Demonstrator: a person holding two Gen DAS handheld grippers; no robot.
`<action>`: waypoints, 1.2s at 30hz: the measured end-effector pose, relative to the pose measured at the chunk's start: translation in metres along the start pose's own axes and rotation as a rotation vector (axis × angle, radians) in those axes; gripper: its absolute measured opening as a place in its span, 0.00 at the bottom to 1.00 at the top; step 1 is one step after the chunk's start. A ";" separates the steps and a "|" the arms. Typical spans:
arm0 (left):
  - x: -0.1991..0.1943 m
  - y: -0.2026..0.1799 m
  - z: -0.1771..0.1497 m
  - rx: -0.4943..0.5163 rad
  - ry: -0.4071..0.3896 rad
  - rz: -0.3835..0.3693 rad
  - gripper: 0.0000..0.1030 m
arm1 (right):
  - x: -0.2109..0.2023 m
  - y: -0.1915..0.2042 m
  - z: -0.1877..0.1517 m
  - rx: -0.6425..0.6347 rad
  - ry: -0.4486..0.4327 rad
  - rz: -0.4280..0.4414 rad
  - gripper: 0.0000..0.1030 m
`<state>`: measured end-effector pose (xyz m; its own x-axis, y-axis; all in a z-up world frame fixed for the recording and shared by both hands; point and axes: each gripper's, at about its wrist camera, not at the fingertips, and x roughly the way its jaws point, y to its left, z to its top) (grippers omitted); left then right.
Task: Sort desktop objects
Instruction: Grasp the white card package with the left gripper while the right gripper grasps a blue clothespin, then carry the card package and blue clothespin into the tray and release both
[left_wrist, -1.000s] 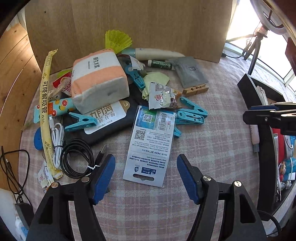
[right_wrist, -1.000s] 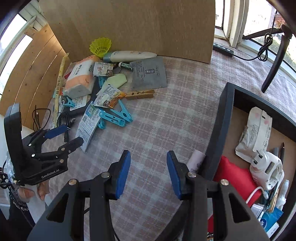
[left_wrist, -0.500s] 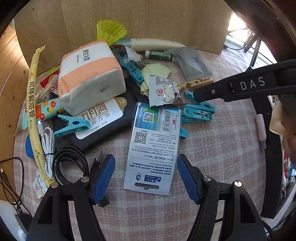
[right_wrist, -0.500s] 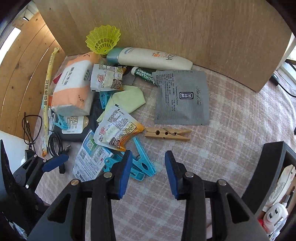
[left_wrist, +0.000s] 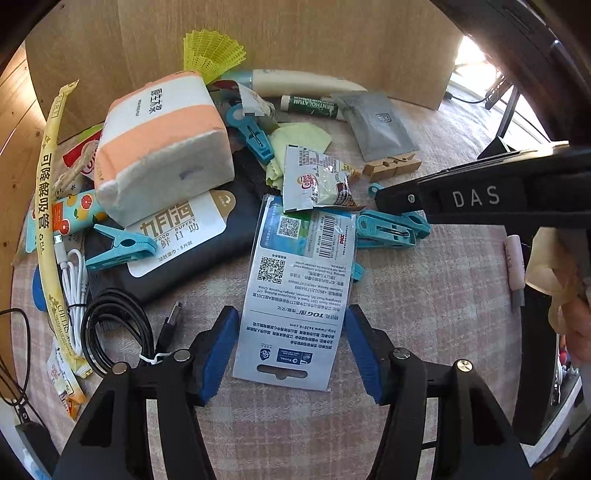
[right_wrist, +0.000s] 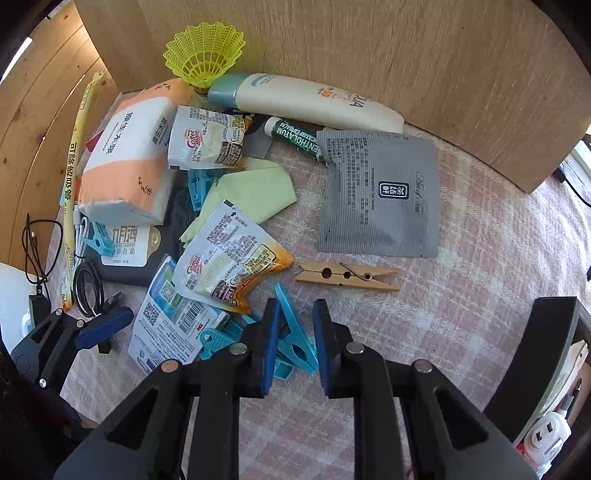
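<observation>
A white and blue packaging card (left_wrist: 295, 295) lies flat on the checked cloth. My left gripper (left_wrist: 291, 350) points down over the card's near end. Its jaws are closing, one blue pad at each long edge of the card, and neither pad is pressing on it. Several blue clothespins (left_wrist: 388, 229) lie beside the card. My right gripper (right_wrist: 293, 343) is closing on one blue clothespin (right_wrist: 295, 332), which fills the gap between the pads. A creamer sachet (right_wrist: 229, 262) rests just above that clothespin.
A tissue pack (left_wrist: 159, 144), a coiled black cable (left_wrist: 110, 325), a wooden clothespin (right_wrist: 347, 277), a grey sachet (right_wrist: 380, 195), a sunscreen tube (right_wrist: 314, 103) and a yellow shuttlecock (right_wrist: 203, 48) crowd the cloth. A black bin (right_wrist: 546, 350) stands at the right. Wooden boards close off the back.
My right gripper swung from beside the black bin to over the pile, came down, and its jaws narrowed round a blue clothespin. The left jaws narrowed towards the card's edges.
</observation>
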<state>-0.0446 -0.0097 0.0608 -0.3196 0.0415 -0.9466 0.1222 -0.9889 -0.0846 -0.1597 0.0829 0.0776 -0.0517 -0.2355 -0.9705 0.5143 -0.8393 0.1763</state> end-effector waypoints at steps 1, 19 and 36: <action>-0.001 -0.002 0.000 -0.007 -0.001 -0.002 0.54 | 0.000 -0.001 -0.001 0.005 0.001 0.001 0.11; -0.038 -0.026 -0.013 -0.001 -0.076 -0.036 0.52 | -0.041 -0.050 -0.048 0.183 -0.087 0.070 0.05; -0.080 -0.106 -0.001 0.100 -0.150 -0.145 0.52 | -0.127 -0.132 -0.120 0.301 -0.225 0.008 0.05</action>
<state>-0.0310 0.0918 0.1454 -0.4638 0.1696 -0.8696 -0.0267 -0.9837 -0.1776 -0.1178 0.2824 0.1582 -0.2530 -0.3161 -0.9143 0.2429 -0.9356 0.2563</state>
